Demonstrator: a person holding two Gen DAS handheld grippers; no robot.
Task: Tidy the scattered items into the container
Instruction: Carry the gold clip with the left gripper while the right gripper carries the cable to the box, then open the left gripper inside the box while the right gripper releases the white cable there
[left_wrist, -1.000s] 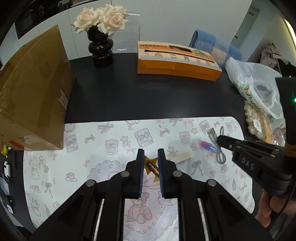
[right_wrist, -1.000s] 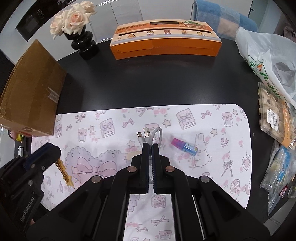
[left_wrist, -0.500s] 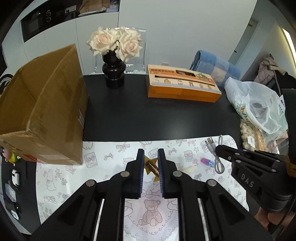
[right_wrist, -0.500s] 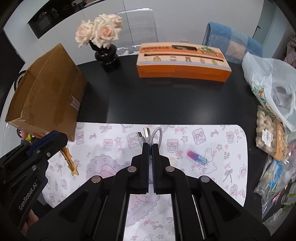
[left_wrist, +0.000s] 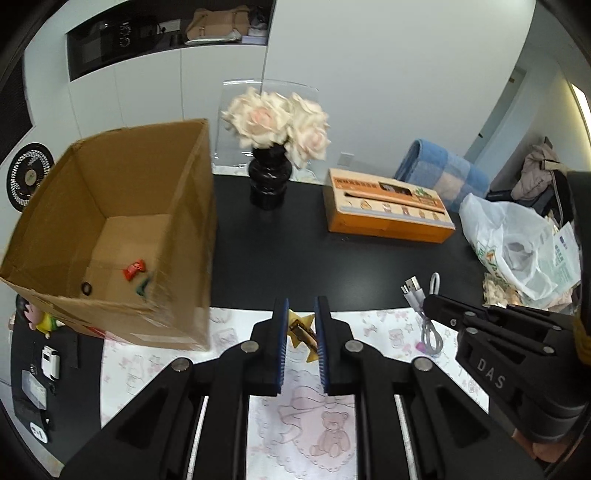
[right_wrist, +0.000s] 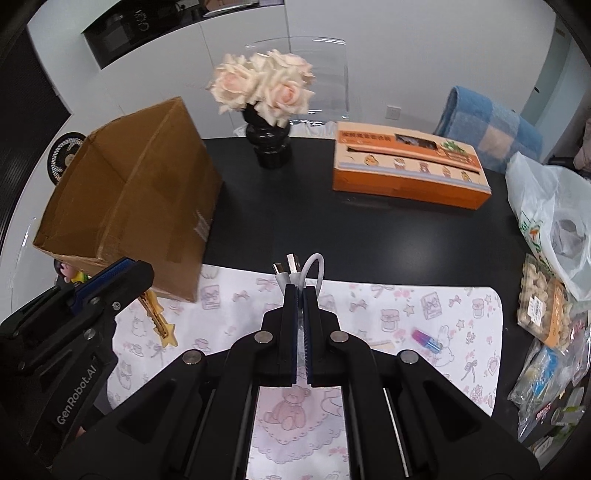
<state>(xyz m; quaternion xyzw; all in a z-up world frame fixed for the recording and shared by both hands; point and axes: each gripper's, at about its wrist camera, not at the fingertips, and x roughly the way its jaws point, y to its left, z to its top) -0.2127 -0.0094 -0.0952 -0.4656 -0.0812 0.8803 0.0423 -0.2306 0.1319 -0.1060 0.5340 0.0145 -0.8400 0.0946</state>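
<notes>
An open cardboard box (left_wrist: 110, 229) stands at the left; a red wrapper (left_wrist: 135, 268) and small dark bits lie on its floor. My left gripper (left_wrist: 301, 317) is shut on a gold star hair clip (left_wrist: 303, 332), held in the air to the right of the box. The clip (right_wrist: 159, 317) hangs from the left gripper (right_wrist: 125, 277) in the right wrist view. My right gripper (right_wrist: 300, 291) is shut on a white USB cable (right_wrist: 299, 271), whose plugs and loop stick out past the tips. A pink-blue small tube (right_wrist: 426, 339) and a beige stick (right_wrist: 382, 344) lie on the patterned mat (right_wrist: 369, 306).
A black vase of pale roses (left_wrist: 269, 184) and an orange carton (left_wrist: 388, 206) stand at the back of the black table. A white plastic bag (left_wrist: 517, 247) and snack packets (right_wrist: 543, 314) crowd the right edge. Small gadgets (left_wrist: 50, 362) lie left of the mat.
Both grippers have risen well above the mat with the clip and the cable. The left view has tilted so the box's open inside now shows.
</notes>
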